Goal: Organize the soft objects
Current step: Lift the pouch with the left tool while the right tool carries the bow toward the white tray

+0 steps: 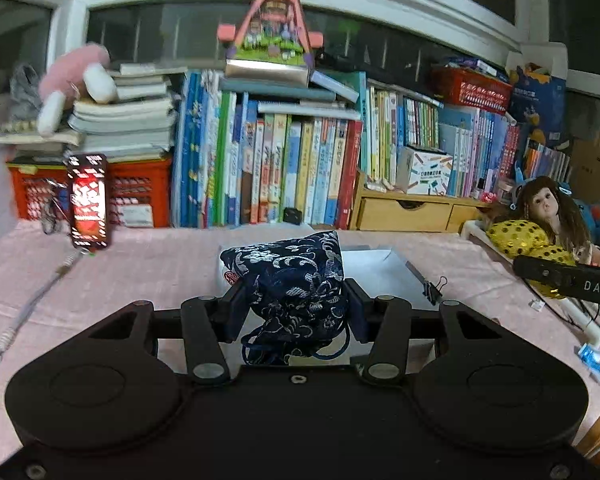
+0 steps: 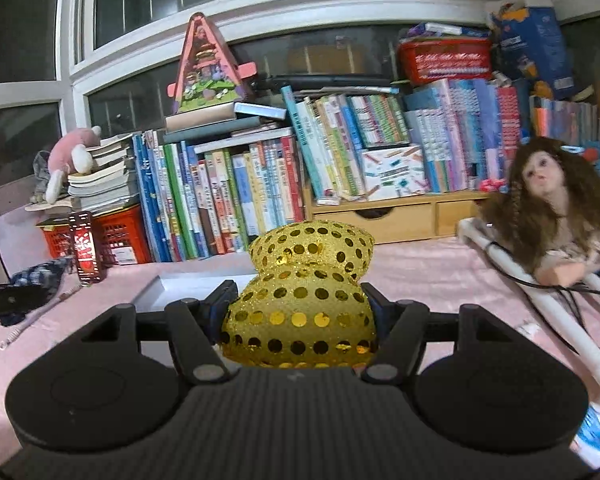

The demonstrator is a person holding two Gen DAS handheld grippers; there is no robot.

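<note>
My left gripper (image 1: 296, 300) is shut on a navy pouch with white embroidery (image 1: 292, 276) and holds it above the pink tablecloth (image 1: 148, 264); the pouch's cord hangs below the pads. Behind it lies an open white box (image 1: 384, 272). My right gripper (image 2: 300, 304) is shut on a lumpy gold sequined soft thing (image 2: 304, 280), also lifted off the table. In the left wrist view that gold thing (image 1: 516, 236) shows at the right edge. In the right wrist view the navy pouch (image 2: 40, 274) appears at the far left, and the white box (image 2: 168, 286) lies ahead.
A long-haired doll (image 2: 548, 208) leans on a white pipe frame (image 2: 540, 292) at the right. Books (image 1: 284, 168), a red crate (image 1: 136, 196) and wooden drawers (image 1: 404, 212) line the back. A red bottle (image 1: 88, 200), a coiled lanyard (image 1: 32, 304) and a binder clip (image 1: 434, 288) lie on the cloth.
</note>
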